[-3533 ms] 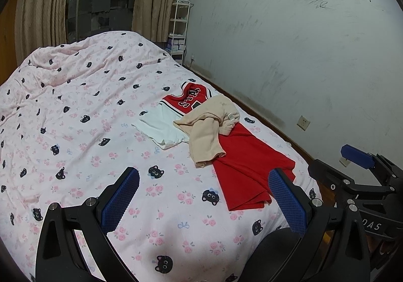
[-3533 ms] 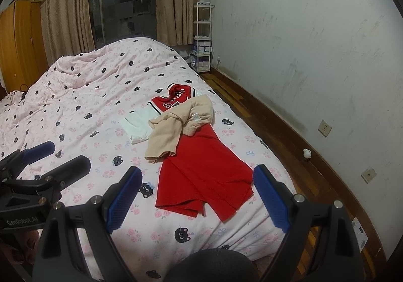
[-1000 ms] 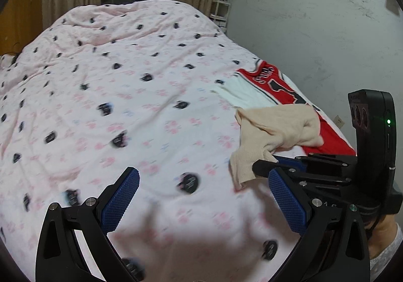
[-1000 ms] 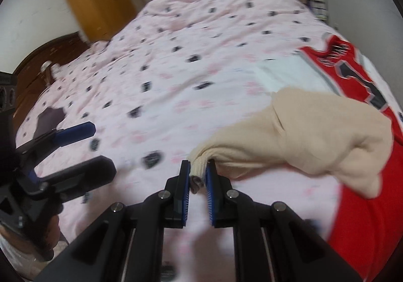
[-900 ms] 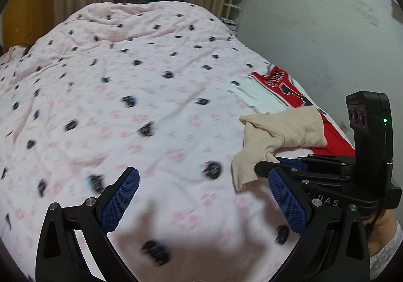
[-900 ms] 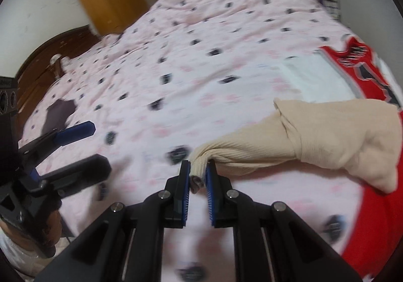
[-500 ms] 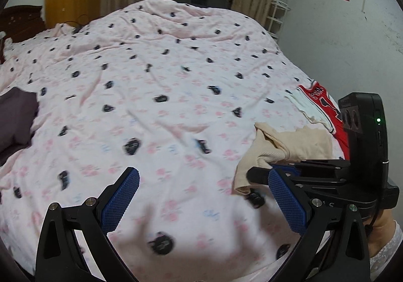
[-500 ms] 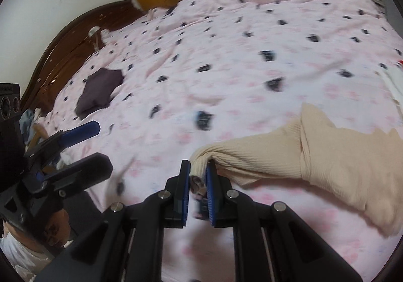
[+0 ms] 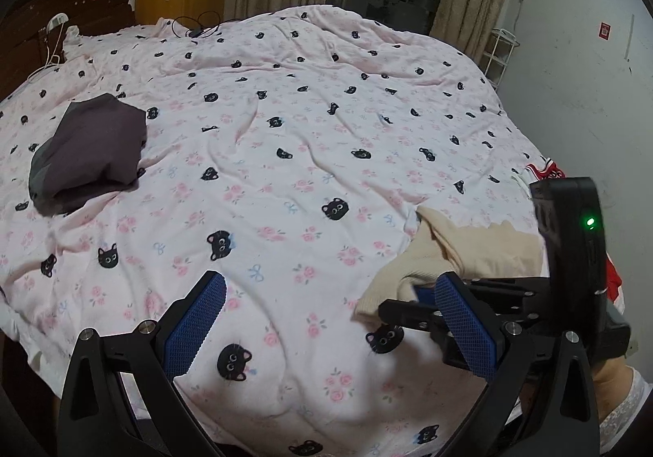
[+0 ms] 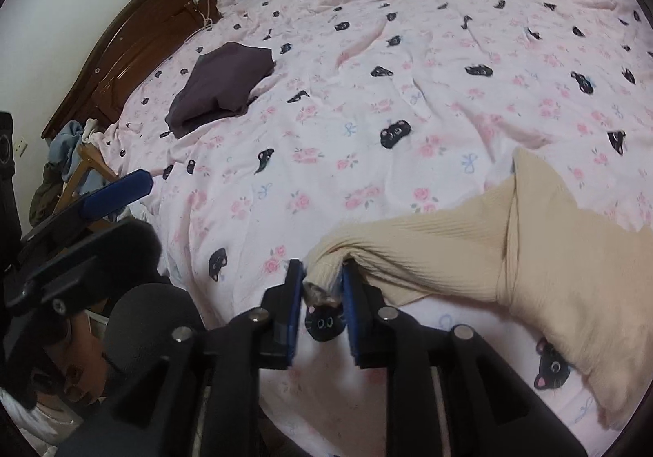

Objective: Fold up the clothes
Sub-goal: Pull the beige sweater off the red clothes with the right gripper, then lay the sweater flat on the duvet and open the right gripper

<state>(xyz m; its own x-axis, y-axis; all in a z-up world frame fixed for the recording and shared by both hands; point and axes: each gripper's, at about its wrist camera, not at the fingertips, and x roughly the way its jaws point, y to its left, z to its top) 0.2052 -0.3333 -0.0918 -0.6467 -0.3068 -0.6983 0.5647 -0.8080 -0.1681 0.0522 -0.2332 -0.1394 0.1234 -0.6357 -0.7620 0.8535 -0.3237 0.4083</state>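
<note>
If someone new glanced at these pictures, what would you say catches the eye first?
Most striking is the cream sweater, stretched across the pink bedspread, its cuff between the pads of the right claw, whose jaws are opening. Next, the folded dark garment lies alone near the headboard.

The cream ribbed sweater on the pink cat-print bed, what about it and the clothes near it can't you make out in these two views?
- Cream ribbed sweater: right wrist view's edge cuts its far end; the right gripper hides its end in the left wrist view.
- Cuff inside the opening right gripper: fingers hide whether they touch it.
- Red jersey: only a sliver behind the gripper's black body, left wrist view.
- Dark purple folded garment: type unclear.
</note>
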